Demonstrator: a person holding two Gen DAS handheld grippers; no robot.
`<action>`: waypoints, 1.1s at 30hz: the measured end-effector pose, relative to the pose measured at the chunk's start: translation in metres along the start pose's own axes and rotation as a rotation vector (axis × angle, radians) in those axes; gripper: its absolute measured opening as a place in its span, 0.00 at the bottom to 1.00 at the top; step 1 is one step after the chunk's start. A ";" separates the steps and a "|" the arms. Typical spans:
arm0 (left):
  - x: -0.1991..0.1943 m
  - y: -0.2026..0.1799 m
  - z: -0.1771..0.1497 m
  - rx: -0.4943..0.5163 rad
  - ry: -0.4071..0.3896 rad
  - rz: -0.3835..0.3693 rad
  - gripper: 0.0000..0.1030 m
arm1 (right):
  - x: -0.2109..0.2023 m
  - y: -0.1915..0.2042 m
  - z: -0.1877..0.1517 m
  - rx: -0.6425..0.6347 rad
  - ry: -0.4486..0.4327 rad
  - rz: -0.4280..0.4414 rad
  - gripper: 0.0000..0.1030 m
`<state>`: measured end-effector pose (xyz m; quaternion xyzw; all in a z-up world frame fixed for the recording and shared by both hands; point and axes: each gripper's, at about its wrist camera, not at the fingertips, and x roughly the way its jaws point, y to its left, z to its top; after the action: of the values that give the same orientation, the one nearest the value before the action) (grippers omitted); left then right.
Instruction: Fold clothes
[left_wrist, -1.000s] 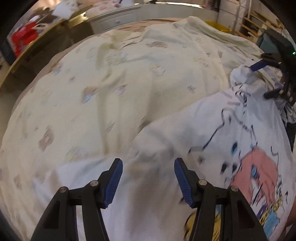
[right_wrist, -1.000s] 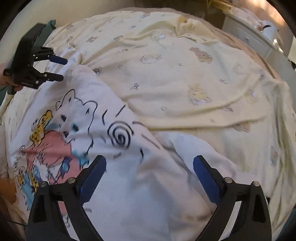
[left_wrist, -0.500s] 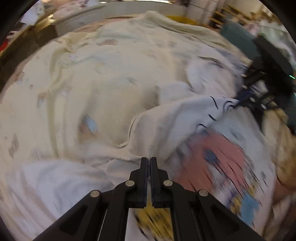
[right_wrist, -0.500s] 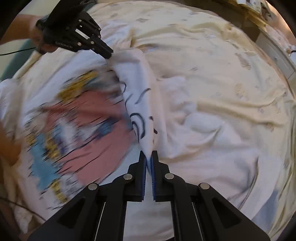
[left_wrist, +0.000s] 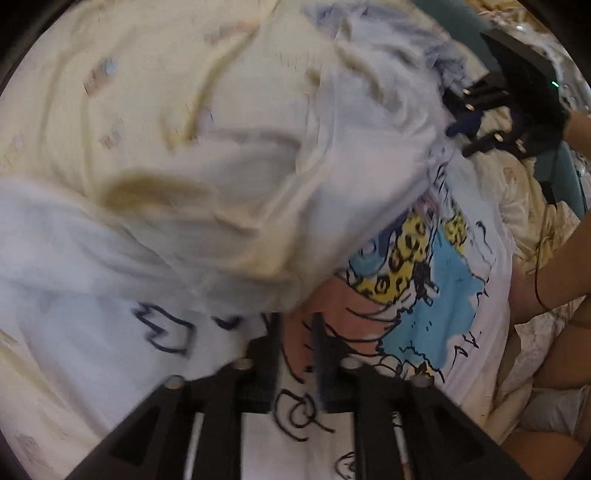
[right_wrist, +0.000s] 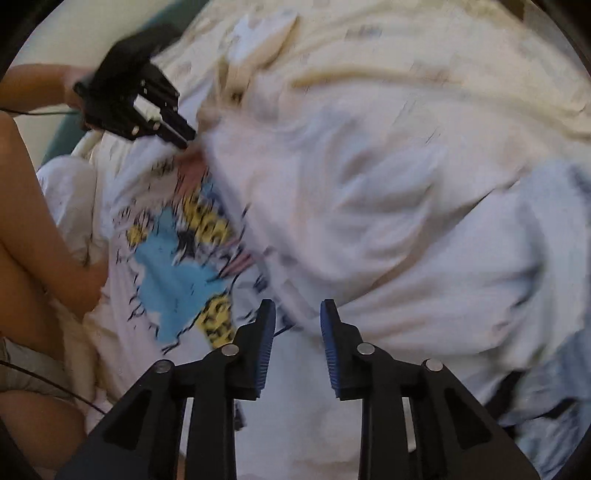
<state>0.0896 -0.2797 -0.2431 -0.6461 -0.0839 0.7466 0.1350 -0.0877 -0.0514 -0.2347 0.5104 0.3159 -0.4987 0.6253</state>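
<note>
With one side of the T-shirt (right_wrist: 369, 221) flapped over its print toward 9 o'clock on the bed (left_wrist: 110, 92), your left claw (left_wrist: 295, 332) and right claw (right_wrist: 297, 317) both stand released, and more folds remain.

The white printed T-shirt (left_wrist: 424, 280) is now lying with one side folded over its cartoon print, where a second ago it was spread flat on the bed. Both claws were clamped shut on the shirt's edge half a second back; the left claw (left_wrist: 295, 332) and the right claw (right_wrist: 297, 325) are now standing parted, with cloth between the pads. The right claw is sitting closer over the blue and yellow print.
</note>
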 end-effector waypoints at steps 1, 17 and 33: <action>-0.011 0.004 0.002 0.001 -0.040 -0.008 0.28 | -0.011 -0.005 0.004 -0.001 -0.031 -0.012 0.43; -0.033 0.045 0.027 0.145 -0.131 0.049 0.41 | 0.042 -0.039 0.103 -0.146 -0.030 0.012 0.72; -0.010 0.049 0.045 0.276 -0.060 0.114 0.14 | 0.067 -0.024 0.103 -0.234 -0.011 -0.032 0.07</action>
<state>0.0420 -0.3272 -0.2414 -0.6025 0.0524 0.7763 0.1776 -0.1015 -0.1693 -0.2742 0.4261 0.3768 -0.4708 0.6744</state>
